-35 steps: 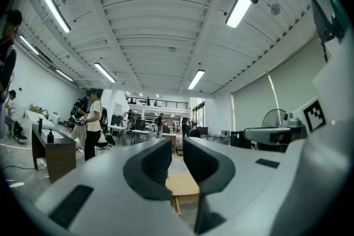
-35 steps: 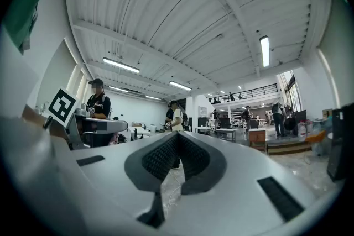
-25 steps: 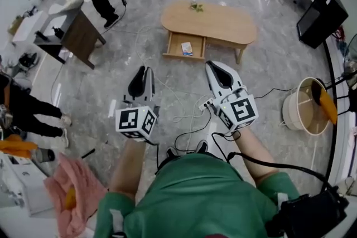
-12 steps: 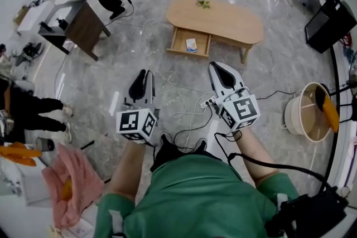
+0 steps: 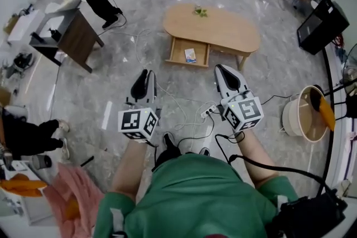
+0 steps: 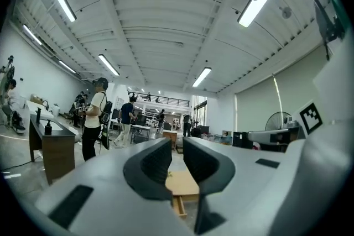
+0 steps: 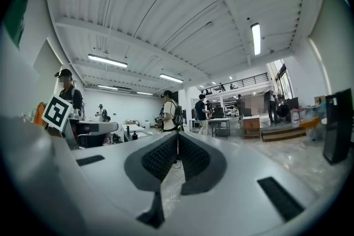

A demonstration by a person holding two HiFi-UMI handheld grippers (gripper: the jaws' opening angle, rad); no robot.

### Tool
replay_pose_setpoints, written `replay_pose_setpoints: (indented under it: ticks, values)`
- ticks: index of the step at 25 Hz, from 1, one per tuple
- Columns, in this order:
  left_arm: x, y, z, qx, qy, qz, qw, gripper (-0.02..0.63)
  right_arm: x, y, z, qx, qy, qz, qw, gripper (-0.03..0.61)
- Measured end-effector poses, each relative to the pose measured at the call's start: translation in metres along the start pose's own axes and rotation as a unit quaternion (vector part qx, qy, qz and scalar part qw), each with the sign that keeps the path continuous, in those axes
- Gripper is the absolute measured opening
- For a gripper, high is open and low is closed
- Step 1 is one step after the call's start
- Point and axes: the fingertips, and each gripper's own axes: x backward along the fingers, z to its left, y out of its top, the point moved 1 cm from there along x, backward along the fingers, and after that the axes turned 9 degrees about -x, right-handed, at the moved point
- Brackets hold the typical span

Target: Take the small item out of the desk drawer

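Standing on a marble floor (image 5: 106, 78), a person holds two grippers out in front. The left gripper (image 5: 144, 75) has its jaws a narrow gap apart with nothing between them. The right gripper (image 5: 222, 69) has its jaws pressed together, empty. Well beyond both sets of jaws, an oval wooden surface (image 5: 223, 28) has its drawer (image 5: 187, 63) pulled open, and the small item (image 5: 190, 55) lies inside.

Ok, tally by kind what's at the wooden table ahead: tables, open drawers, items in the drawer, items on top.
Wooden table: 1
Open drawer: 1
Small item in drawer: 1
Small green thing on tabletop: 1
Total: 4
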Motion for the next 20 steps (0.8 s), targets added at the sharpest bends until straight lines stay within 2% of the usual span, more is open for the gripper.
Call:
replay_pose_setpoints:
  ticks: [5, 9, 15, 20]
  values:
    - [-0.026, 0.002, 0.07, 0.005, -0.017, -0.011, 0.9998, 0.075, -0.052, 0.003, 0.018, -0.007, -0.032, -0.009, 0.999, 0.025]
    - [-0.041, -0.007, 0.109, 0.012, -0.029, -0.01, 0.9994, 0.075, -0.081, -0.002, 0.029, -0.008, -0.052, -0.008, 0.999, 0.025]
    - [-0.057, -0.021, 0.143, 0.042, -0.04, -0.007, 0.9983, 0.075, -0.11, -0.006, 0.035, -0.009, -0.071, 0.004, 0.997, 0.025]
    - [-0.074, -0.028, 0.162, 0.048, -0.047, 0.0, 0.9977, 0.075, -0.14, -0.006, 0.036, -0.009, -0.074, 0.009, 0.997, 0.025]
